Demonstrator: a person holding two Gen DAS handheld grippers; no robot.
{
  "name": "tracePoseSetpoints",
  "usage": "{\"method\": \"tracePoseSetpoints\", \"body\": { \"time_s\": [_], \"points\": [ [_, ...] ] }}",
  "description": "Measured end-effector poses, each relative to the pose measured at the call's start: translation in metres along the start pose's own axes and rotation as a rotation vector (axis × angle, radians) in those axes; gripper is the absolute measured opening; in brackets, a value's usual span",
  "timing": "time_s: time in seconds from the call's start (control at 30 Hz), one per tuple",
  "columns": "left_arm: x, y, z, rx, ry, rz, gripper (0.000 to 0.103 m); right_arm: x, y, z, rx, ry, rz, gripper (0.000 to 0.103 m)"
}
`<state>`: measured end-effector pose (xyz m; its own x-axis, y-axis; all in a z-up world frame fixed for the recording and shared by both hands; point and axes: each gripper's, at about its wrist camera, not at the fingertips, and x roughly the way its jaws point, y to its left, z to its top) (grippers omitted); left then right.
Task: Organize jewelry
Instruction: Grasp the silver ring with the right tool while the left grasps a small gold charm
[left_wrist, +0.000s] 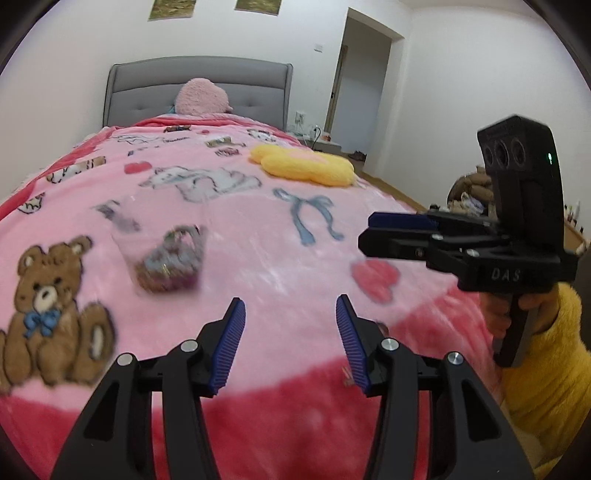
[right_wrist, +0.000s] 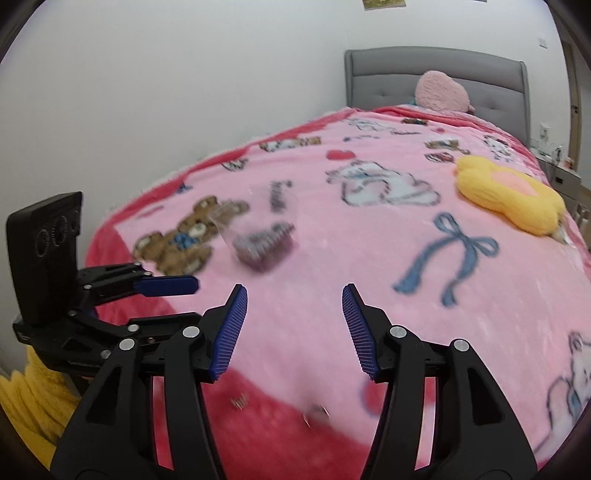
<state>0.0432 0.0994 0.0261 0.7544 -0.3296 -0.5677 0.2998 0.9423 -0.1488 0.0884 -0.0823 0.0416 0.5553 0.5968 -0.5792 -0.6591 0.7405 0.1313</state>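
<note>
- We hold our left gripper (left_wrist: 290, 314) low over the near end of the bed, its jaws spread wide with nothing between them.
- Our right gripper (right_wrist: 294, 301) is likewise held with its jaws wide apart and bare; from the left wrist view it shows side-on at the right (left_wrist: 373, 234), and its body carries the letters "DAS".
- The jewelry sits in a small clear bag (left_wrist: 168, 258) lying on the pink blanket (left_wrist: 258, 258), ahead of both grippers and to the left of each, apart from them. The picture is blurred there, so we cannot tell the pieces inside or which way the bag's long axis runs.
- In the right wrist view the same bag (right_wrist: 264, 245) lies just beside the printed teddy bear (right_wrist: 184, 236).
- Two small metallic bits (right_wrist: 240, 402) lie on the red border of the blanket below the right gripper, too blurred to name.
- Script is printed on the blanket near the bag, but we cannot read it.
- A yellow flower cushion (left_wrist: 303, 164) rests further up the bed, and a pink plush (left_wrist: 203, 96) leans against the grey headboard (left_wrist: 147, 92).
</note>
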Motion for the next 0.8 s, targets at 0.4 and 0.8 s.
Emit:
{"method": "tracePoseSetpoints", "body": {
  "time_s": [0.4, 0.8],
  "points": [
    [0.022, -0.043, -0.042, 0.123, 0.096, -0.086, 0.051, -0.001, -0.005, -0.059, -0.05, 0.147, -0.07, 0.043],
    [0.038, -0.042, -0.049, 0.1, 0.144, -0.093, 0.03, 0.018, -0.011, -0.073, -0.056, 0.204, -0.063, 0.04]
  ]
}}
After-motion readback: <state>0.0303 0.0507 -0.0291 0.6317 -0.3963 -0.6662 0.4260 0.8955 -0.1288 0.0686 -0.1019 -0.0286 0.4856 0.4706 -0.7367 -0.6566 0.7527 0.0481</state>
